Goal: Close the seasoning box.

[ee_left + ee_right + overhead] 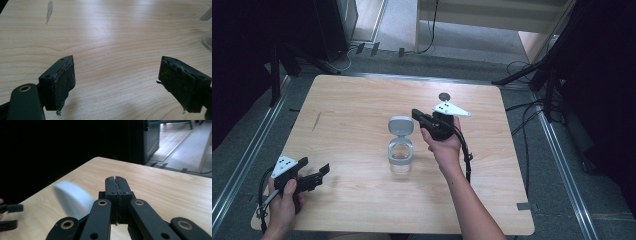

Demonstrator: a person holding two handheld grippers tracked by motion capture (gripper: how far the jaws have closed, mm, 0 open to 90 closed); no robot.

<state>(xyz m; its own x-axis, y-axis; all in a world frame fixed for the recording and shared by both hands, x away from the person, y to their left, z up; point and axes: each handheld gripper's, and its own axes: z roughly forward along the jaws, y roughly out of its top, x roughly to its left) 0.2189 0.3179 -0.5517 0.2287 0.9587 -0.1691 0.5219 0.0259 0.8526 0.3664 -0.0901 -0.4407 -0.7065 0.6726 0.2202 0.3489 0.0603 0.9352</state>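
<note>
Near the middle of the wooden worktop (362, 100) stands a small clear jar (401, 159), upright, with its grey flip lid (401, 125) swung open toward the far edge. The jar looks empty, though its glass makes that hard to judge.

Just beside the lid, on the side of the right edge, the right gripper (418, 115) is held in the person's right hand (444, 145), raised above the worktop with its grey three-cornered plate on top. Its fingers (116, 187) are clenched flat against each other with nothing between them, and they point toward the lid; in the right gripper view the lid shows as a pale blurred shape (72, 196) low at the left of them. Whether they touch it cannot be told.

Near the front left corner, the left hand (282, 200) holds the left gripper (322, 172), well apart from the jar. Its fingers (65, 80) are released and spread wide over bare wood, grasping nothing.

A small dark round disc (444, 96) lies close to the far edge. A dark streak (316, 121) marks the worktop toward the left edge.
</note>
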